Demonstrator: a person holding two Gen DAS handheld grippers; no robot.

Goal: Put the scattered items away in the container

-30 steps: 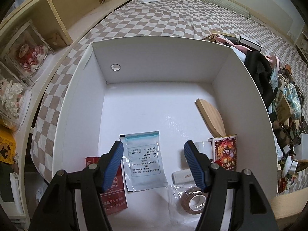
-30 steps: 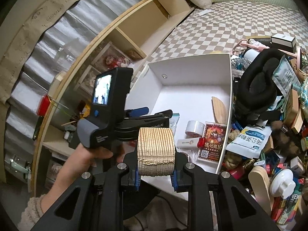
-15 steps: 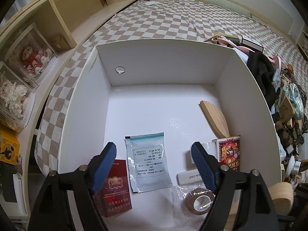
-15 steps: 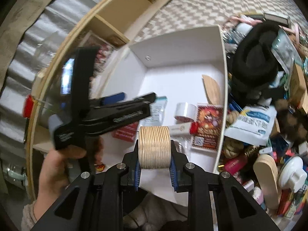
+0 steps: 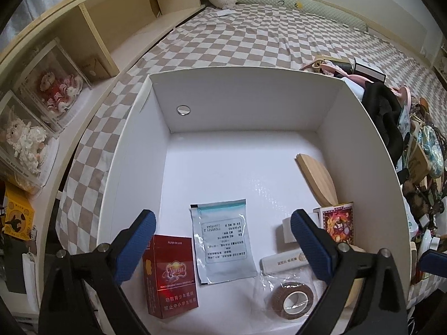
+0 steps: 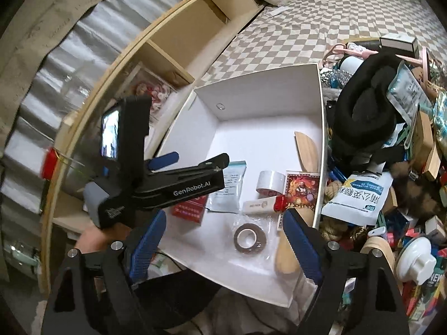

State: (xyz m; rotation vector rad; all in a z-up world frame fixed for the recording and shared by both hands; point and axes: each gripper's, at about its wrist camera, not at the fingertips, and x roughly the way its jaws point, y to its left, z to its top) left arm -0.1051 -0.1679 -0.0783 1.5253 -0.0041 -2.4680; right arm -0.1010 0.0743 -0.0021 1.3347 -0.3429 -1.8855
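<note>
right claw (image 6: 223, 240) opening, released roll (image 6: 285, 254) into box (image 6: 321, 128).

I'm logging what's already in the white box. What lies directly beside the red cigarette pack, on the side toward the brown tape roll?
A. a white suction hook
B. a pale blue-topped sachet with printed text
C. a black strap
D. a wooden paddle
B: in the left wrist view the sachet lies flat on the floor of the white box, between the red cigarette pack and the brown tape roll.

Checkered bedspread (image 5: 251, 36) beside a wooden shelf unit (image 5: 92, 28).
</note>
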